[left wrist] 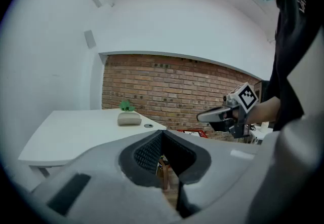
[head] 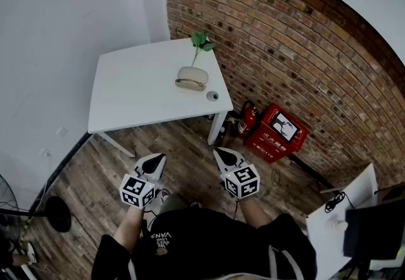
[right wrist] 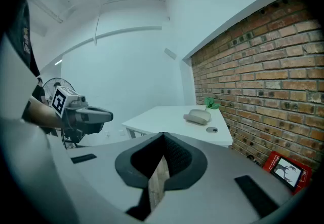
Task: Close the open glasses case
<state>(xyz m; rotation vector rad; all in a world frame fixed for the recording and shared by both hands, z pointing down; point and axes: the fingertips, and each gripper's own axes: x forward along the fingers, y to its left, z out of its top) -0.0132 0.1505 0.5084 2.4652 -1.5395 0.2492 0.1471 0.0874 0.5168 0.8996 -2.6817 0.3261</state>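
A beige glasses case lies on the far right part of a white table, its lid slightly raised; it also shows as the case and the case. Both grippers hang over the wooden floor, well short of the table. My left gripper is shut and empty, its jaws meeting at a point. My right gripper is likewise shut with nothing held, jaws together.
A small green plant stands behind the case, and a small round object lies near the table's right edge. A brick wall runs along the right. A fire extinguisher and red box sit on the floor.
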